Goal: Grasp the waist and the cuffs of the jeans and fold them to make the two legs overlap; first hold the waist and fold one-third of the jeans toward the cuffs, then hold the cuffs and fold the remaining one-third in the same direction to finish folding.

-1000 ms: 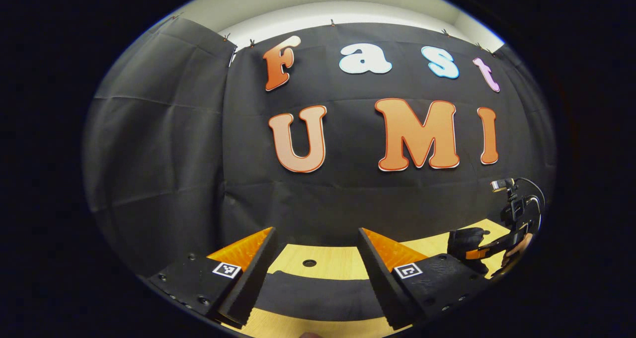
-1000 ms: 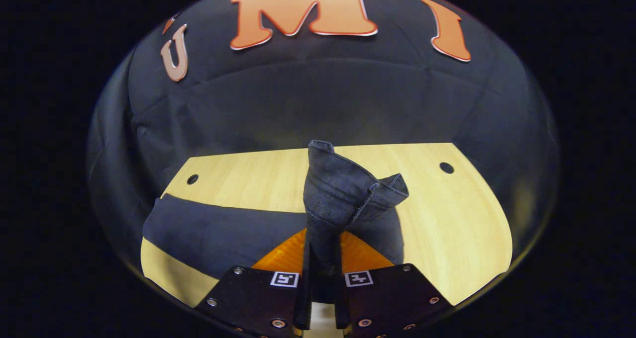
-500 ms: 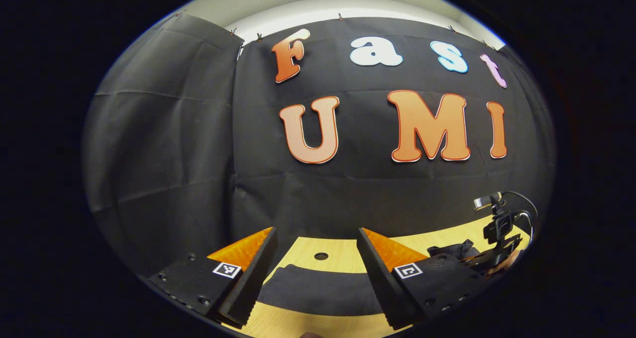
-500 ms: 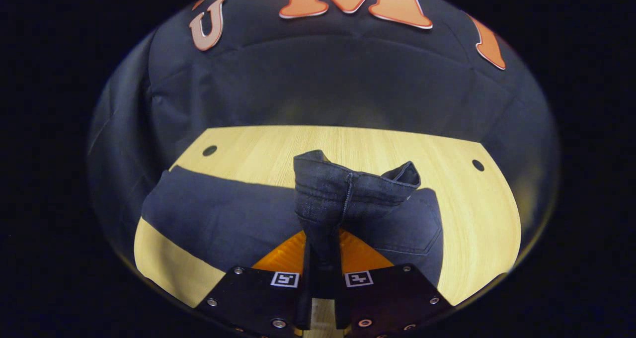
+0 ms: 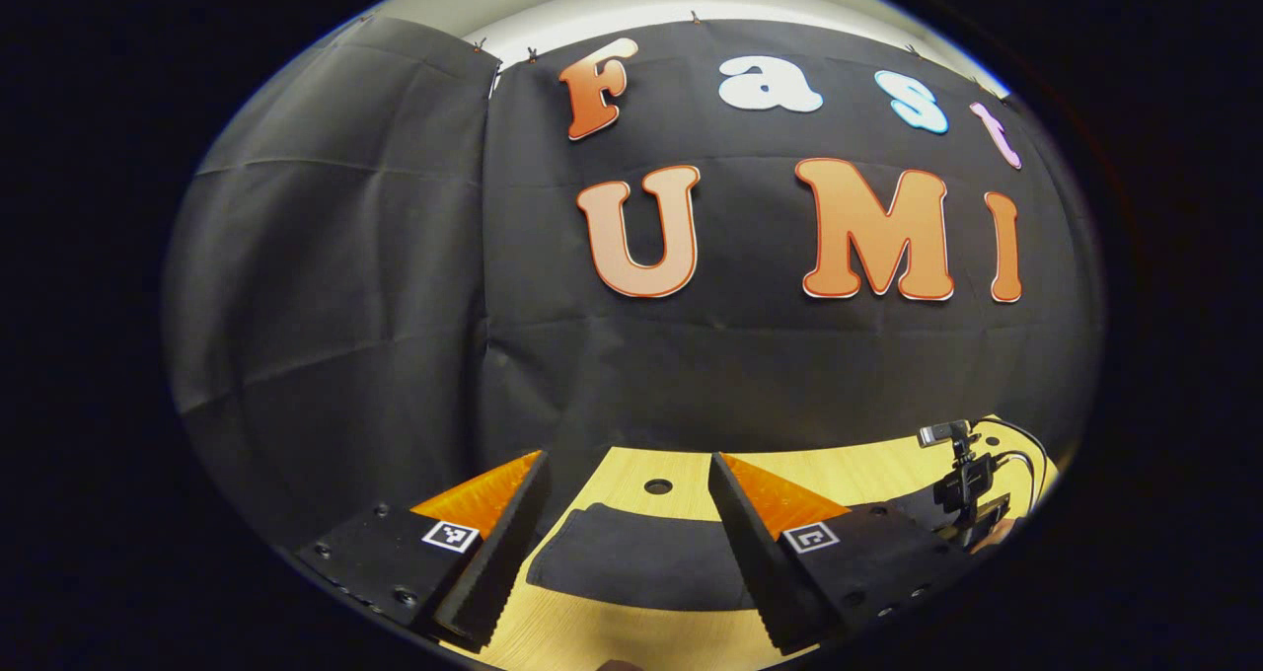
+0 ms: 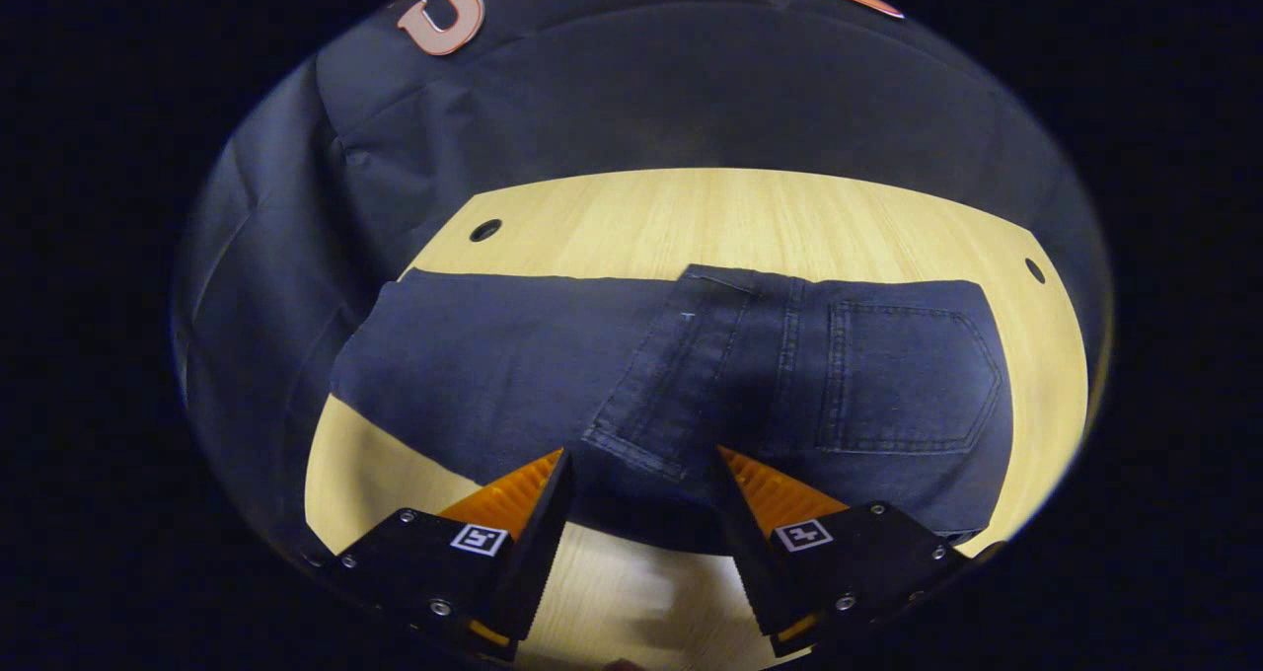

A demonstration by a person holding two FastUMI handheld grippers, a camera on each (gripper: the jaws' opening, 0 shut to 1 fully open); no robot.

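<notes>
Dark blue jeans point(image 6: 691, 375) lie flat across the wooden table point(image 6: 750, 217) in the right gripper view. The waist part with a back pocket point(image 6: 903, 375) is folded over onto the legs, its waistband point(image 6: 681, 375) running down the middle. My right gripper point(image 6: 636, 513) hangs open just above the near edge of the jeans, holding nothing. In the left gripper view, my left gripper point(image 5: 627, 543) is open above the cuff end of the jeans point(image 5: 641, 558). The right gripper point(image 5: 972, 498) shows far off at the right there, held by a hand.
Black cloth walls close in the table on the back and left. The table has small round holes point(image 6: 484, 230) near its far corners. Bare wood lies behind and in front of the jeans.
The right gripper was shut on the raised waistband; it has lowered the waist onto the legs, opened and let go. The left gripper view shifted slightly, staying open.
</notes>
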